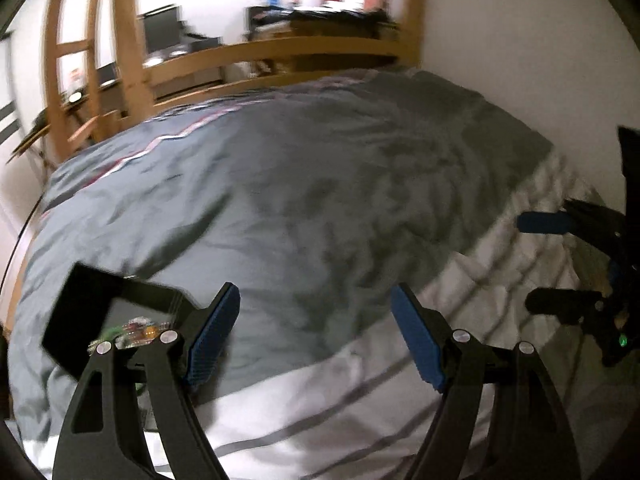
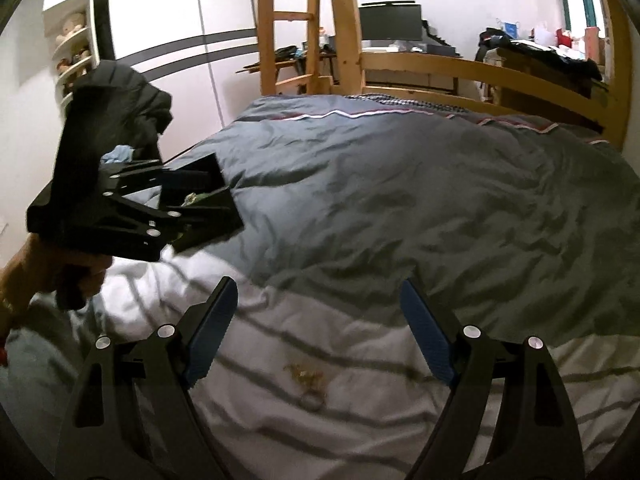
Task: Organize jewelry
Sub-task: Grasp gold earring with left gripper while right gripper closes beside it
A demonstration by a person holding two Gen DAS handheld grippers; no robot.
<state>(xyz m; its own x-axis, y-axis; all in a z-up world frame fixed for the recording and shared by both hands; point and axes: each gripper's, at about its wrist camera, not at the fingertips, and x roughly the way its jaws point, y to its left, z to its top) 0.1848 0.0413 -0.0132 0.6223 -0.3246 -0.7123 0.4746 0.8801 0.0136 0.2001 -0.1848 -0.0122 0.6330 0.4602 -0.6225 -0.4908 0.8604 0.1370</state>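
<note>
At nine o'clock we see the black jewelry box [image 2: 208, 196] on the grey duvet [image 2: 400, 200]. Our left claw [image 1: 316, 336] gapes empty. Gold jewelry [image 2: 306, 376] lies on the striped sheet [image 2: 360, 420] at six o'clock, between our right claw's [image 2: 320, 332] spread, empty jaws.

Before you lies a bed [image 2: 400, 200] under a grey duvet, wooden bunk frame [image 2: 344, 20] behind, white wardrobe [image 2: 168, 32] at left, white walls.
</note>
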